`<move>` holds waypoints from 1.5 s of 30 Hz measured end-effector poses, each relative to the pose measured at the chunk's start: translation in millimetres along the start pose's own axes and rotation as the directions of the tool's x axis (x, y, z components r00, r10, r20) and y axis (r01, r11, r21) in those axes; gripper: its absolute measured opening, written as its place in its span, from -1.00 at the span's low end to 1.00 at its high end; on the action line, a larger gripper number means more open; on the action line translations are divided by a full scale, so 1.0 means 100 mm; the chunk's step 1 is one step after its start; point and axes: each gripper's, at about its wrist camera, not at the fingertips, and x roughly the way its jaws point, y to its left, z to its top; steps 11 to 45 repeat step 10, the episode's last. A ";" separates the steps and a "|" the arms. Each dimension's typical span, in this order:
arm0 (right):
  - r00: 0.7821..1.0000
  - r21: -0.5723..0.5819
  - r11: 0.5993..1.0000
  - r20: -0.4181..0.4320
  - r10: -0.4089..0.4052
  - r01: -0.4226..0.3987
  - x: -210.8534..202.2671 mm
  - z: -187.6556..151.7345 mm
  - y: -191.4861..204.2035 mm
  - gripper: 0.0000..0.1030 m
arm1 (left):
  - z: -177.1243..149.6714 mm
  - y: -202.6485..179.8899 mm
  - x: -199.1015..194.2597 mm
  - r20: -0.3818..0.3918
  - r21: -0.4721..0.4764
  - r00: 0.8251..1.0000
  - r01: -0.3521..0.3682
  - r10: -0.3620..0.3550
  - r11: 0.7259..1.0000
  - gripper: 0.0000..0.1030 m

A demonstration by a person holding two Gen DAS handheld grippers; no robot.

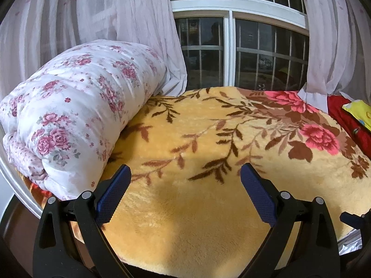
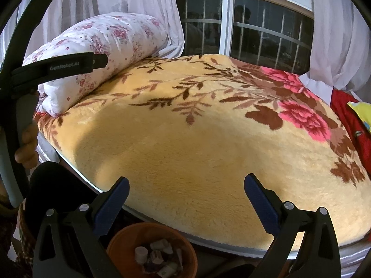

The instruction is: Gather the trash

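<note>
**Bed clear, trash binned**

Both hand-held grippers, left (image 1: 184, 173) and right (image 2: 186, 185), hang empty with jaws apart. Crumpled paper trash (image 2: 157, 258) lies in the round orange plastic bin (image 2: 120, 243) beside the plush yellow floral blanket (image 2: 197, 143). Collection looks finished; next, scan for leftovers.

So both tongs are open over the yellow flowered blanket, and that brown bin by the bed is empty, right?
Not quite. The brown bin isn't empty: the right wrist view shows wrappers and small bits of trash lying inside it. The rest holds: the left tongs and right tongs are both open, with the yellow flowered blanket ahead of them.
</note>
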 end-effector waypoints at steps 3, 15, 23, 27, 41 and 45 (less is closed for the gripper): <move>1.000 0.007 1.000 0.004 -0.003 0.003 0.00 0.00 -0.02 0.89 | 0.00 0.00 0.03 -0.009 -0.007 1.000 0.002 -0.002 1.000 0.80; 1.000 0.023 1.000 0.012 -0.014 0.014 -0.01 0.02 -0.09 0.89 | -0.01 -0.04 0.05 -0.017 0.003 1.000 0.002 -0.002 1.000 0.80; 1.000 0.023 1.000 0.012 -0.014 0.014 -0.01 0.02 -0.09 0.89 | -0.01 -0.04 0.05 -0.017 0.003 1.000 0.002 -0.002 1.000 0.80; 1.000 0.023 1.000 0.012 -0.014 0.014 -0.01 0.02 -0.09 0.89 | -0.01 -0.04 0.05 -0.017 0.003 1.000 0.002 -0.002 1.000 0.80; 1.000 0.023 1.000 0.012 -0.014 0.014 -0.01 0.02 -0.09 0.89 | -0.01 -0.04 0.05 -0.017 0.003 1.000 0.002 -0.002 1.000 0.80; 1.000 0.023 1.000 0.012 -0.014 0.014 -0.01 0.02 -0.09 0.89 | -0.01 -0.04 0.05 -0.017 0.003 1.000 0.002 -0.002 1.000 0.80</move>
